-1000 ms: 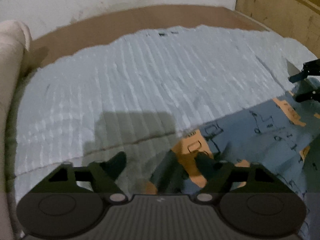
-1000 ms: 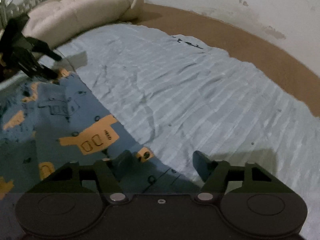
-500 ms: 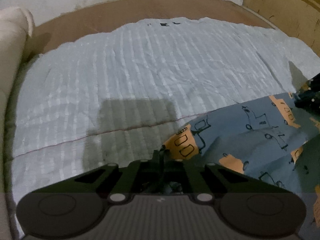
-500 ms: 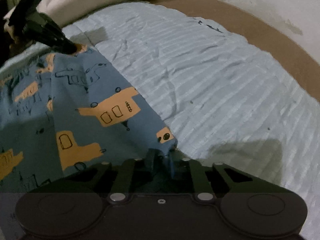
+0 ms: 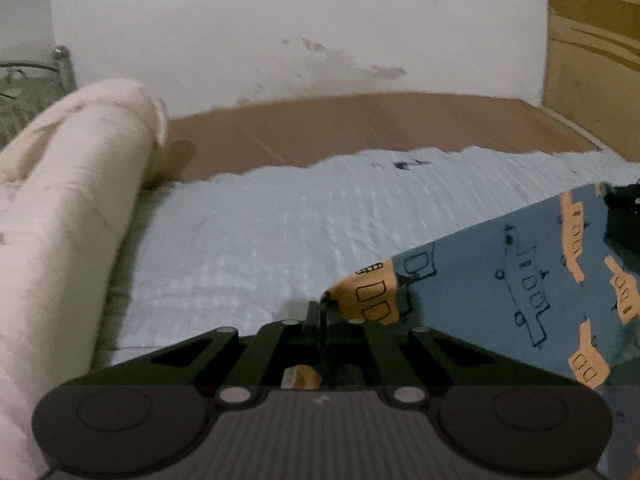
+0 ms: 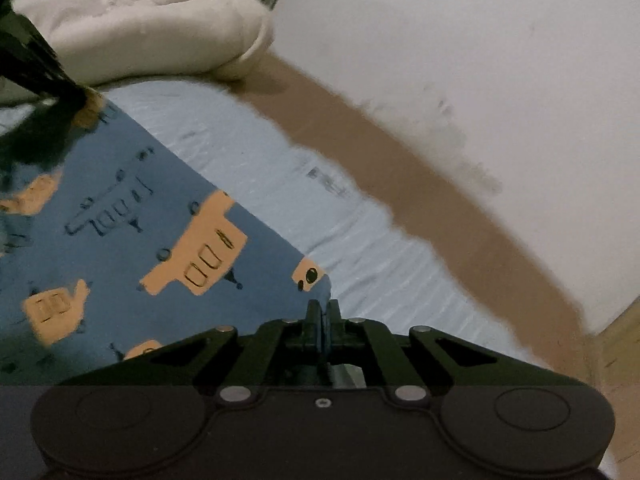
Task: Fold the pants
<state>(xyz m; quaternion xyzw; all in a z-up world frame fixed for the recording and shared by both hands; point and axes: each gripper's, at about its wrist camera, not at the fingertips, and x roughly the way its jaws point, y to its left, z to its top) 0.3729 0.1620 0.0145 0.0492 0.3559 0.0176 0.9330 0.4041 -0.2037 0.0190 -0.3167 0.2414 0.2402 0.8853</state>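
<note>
1. Gripping one corner of the pants (image 5: 500, 280), the left gripper (image 5: 320, 308) had its jaws pressed together on the cloth, an orange printed patch sitting just beyond the fingertips.
2. The right gripper (image 6: 323, 312) was likewise clamped on the pants (image 6: 120, 240), its jaws closed on a corner of the blue fabric near a small orange patch.
3. The pants, blue with orange and outlined vehicle prints, stretched as a taut sheet between the two grippers and appeared raised above the bedsheet (image 5: 260, 240).
4. In the left wrist view, the fabric ran from the near centre toward the far right, where the dark shape of the other gripper showed at the frame's edge.
5. The pale blue ribbed bedsheet (image 6: 360, 260) covered the near part of a brown bed base (image 5: 360, 124), whose bare strip lay at the far side against a white wall (image 5: 280, 20).
6. A cream rolled cushion (image 5: 60, 200) lay along the left edge of the bedsheet.
7. A wooden panel (image 5: 592, 60) stood at the far right.
</note>
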